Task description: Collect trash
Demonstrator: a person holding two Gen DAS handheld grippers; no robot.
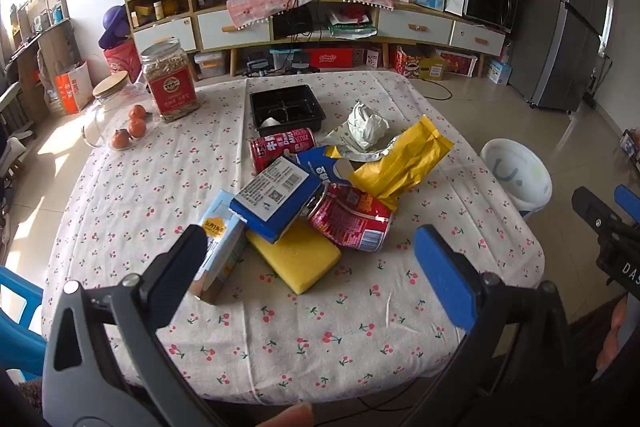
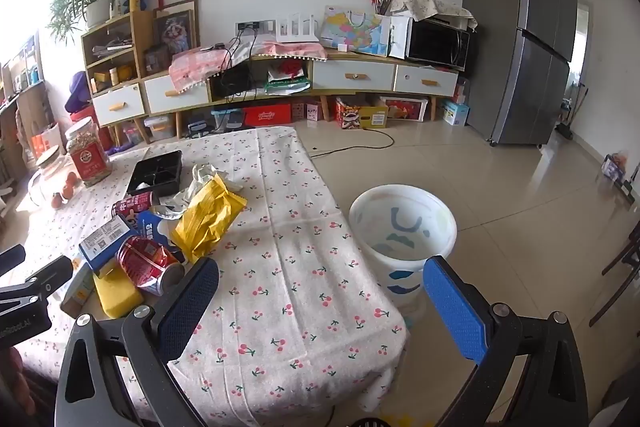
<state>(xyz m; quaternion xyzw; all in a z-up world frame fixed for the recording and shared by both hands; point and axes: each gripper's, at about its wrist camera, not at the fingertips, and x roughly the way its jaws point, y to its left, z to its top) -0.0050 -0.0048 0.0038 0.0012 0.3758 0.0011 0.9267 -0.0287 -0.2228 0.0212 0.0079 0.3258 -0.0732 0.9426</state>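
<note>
The trash lies heaped near the middle of a table covered with a cherry-print cloth: a crushed red can lies on its side against a yellow sponge, with a blue carton lying across the sponge's far end. A pale blue milk box lies just left of the sponge, touching the carton. A yellow foil bag sprawls behind the crushed can, and a second red can lies on its side beyond the blue carton. A crumpled white wrapper sits behind the foil bag, and a black plastic tray stands just past the second can. On the floor off the table's right edge stands a white bin with blue markings, its mouth open and nothing visible inside. The left gripper hovers above the near side of the heap, its fingers spread wide with nothing between them, the milk box just beyond its left finger. The right gripper hangs over the table's right-hand corner, fingers likewise wide apart and holding nothing, with the bin just past its blue right finger. At the table's far left stand a lidded jar of seeds, a glass jar with a wooden lid and three small orange fruits.
</note>
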